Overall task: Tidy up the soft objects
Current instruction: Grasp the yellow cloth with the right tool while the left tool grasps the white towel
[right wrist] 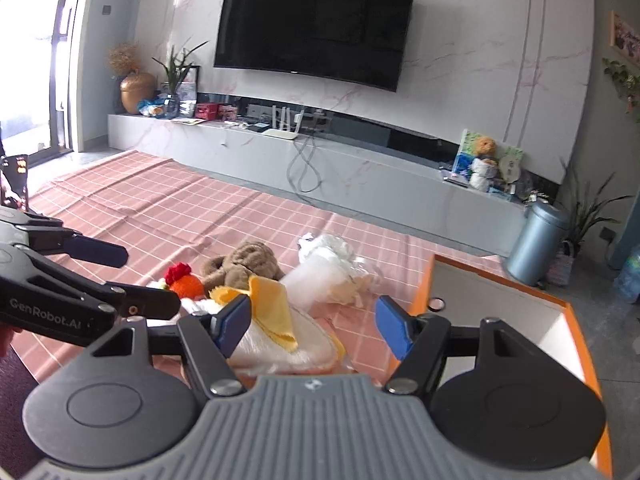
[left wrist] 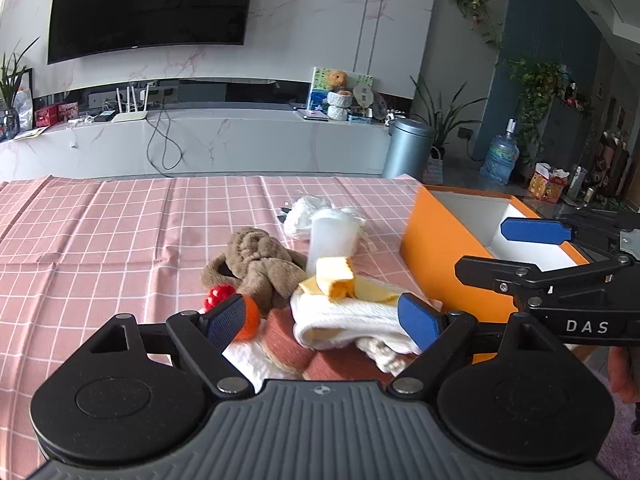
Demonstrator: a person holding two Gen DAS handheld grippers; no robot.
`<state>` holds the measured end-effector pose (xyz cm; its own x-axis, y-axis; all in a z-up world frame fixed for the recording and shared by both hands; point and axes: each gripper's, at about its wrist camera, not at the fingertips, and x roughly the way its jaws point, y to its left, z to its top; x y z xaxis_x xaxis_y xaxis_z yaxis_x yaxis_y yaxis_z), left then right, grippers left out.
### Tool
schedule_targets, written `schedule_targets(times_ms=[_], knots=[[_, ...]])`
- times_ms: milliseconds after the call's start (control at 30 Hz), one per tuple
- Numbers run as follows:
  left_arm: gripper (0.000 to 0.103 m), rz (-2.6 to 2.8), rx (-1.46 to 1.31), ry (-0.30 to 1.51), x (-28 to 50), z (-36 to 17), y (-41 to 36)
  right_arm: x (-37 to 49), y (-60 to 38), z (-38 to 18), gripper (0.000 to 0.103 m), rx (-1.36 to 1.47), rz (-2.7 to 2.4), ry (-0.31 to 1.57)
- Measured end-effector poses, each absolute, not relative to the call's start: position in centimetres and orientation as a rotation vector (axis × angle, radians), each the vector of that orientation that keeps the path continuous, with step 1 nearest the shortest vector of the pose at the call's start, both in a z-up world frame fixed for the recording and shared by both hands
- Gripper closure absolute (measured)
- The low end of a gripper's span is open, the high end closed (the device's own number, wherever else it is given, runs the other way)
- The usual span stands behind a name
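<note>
Pink checked tablecloth [left wrist: 120, 232], perhaps creased.

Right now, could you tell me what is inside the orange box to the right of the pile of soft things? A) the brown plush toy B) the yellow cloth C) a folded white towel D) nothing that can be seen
D: the orange box shows only bare white inner walls in both wrist views, while the brown plush toy, yellow cloth and white towel lie outside on the pink checked tablecloth.

A black television [right wrist: 314, 30] hangs on the marble wall [right wrist: 480, 60] above a long cabinet [right wrist: 340, 164].
</note>
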<state>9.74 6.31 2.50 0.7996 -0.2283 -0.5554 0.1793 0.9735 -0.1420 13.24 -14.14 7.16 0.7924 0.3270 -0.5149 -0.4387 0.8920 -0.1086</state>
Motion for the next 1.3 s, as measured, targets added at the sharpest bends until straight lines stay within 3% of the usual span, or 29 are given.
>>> schedule_targets(times_ms=[67, 167, 333, 433, 600, 867, 967, 1033, 1067, 1133, 1300], knots=[[0.004, -0.197, -0.097, 0.602, 10.5, 2.4, 6.8, 14.7, -13.7, 7.2, 0.035, -0.223, 0.446, 0.542], [0.017, -0.197, -0.081, 0.593, 11.5, 2.2, 7.3, 16.8, -13.0, 7.1, 0.035, -0.21, 0.476, 0.589], [0.017, -0.184, -0.083, 0.601, 12.9, 1.4, 8.1, 20.5, -11.2, 6.4, 0.034, -0.27, 0.488, 0.667], [0.023, -0.217, -0.092, 0.649, 13.8, 1.3, 8.7, 22.5, -10.3, 6.2, 0.034, -0.246, 0.541, 0.737], [0.023, -0.277, -0.103, 0.746, 15.6, 0.8, 9.9, 24.5, -8.2, 5.0, 0.042, -0.269, 0.6, 0.791], [0.023, -0.295, -0.123, 0.801, 16.7, -0.2, 10.3, 27.3, -6.8, 2.3, 0.043, -0.19, 0.622, 0.962], [0.023, -0.31, -0.132, 0.815, 16.8, -0.4, 10.1, 27.8, -6.8, 1.3, 0.06, -0.16, 0.624, 1.011], [0.023, -0.316, -0.139, 0.814, 16.7, -0.4, 9.9, 28.0, -6.7, 0.7, 0.079, -0.143, 0.634, 1.043], [0.023, -0.319, -0.14, 0.813, 16.6, -0.3, 9.8, 27.9, -6.7, 0.4, 0.082, -0.139, 0.634, 1.052], [0.023, -0.329, -0.139, 0.809, 16.5, 0.0, 9.6, 27.7, -6.8, 0.3, 0.099, -0.136, 0.628, 1.047], [0.02, -0.349, -0.163, 0.788, 16.0, 0.7, 9.2, 26.8, -7.9, 1.5, 0.102, -0.127, 0.622, 1.004]])
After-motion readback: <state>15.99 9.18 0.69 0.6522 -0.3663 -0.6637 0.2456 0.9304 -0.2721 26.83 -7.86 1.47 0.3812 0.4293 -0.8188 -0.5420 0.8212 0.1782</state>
